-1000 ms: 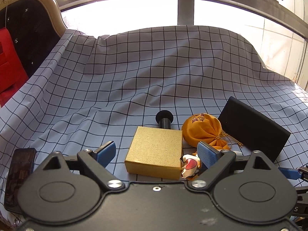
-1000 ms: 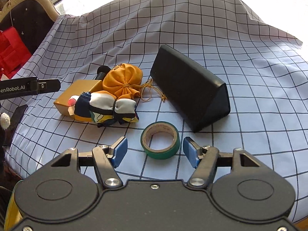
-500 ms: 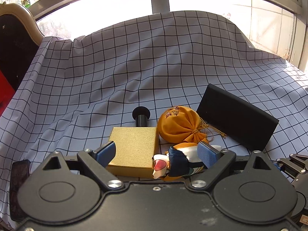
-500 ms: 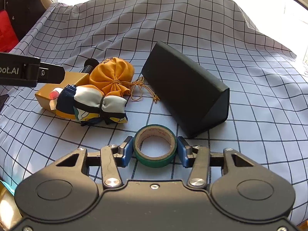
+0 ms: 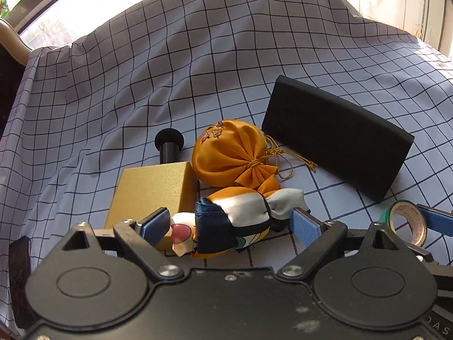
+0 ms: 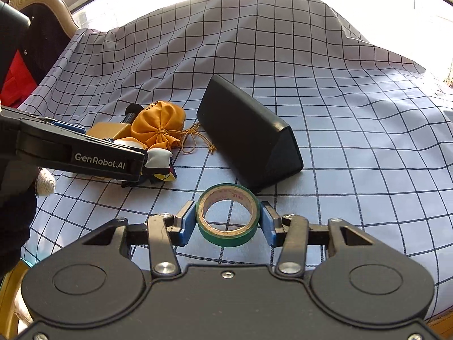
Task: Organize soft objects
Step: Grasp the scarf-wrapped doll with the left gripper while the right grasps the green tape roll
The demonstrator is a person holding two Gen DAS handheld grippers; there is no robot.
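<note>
A knotted patterned scarf in white, orange and navy lies on the checked cloth. My left gripper is open with its blue pads on either side of the scarf. An orange drawstring pouch lies just behind it; it also shows in the right wrist view. My right gripper is shut on a green tape roll, held just above the cloth. The roll also shows in the left wrist view. The left gripper's side covers most of the scarf in the right wrist view.
A gold box touches the scarf's left side, with a black cylinder behind it. A black triangular case lies to the right. A dark phone lies at the cloth's left edge. A chair stands far left.
My left gripper moved right and forward, bringing the scarf between its open pads. My right gripper closed on the tape roll and lifted it slightly.
</note>
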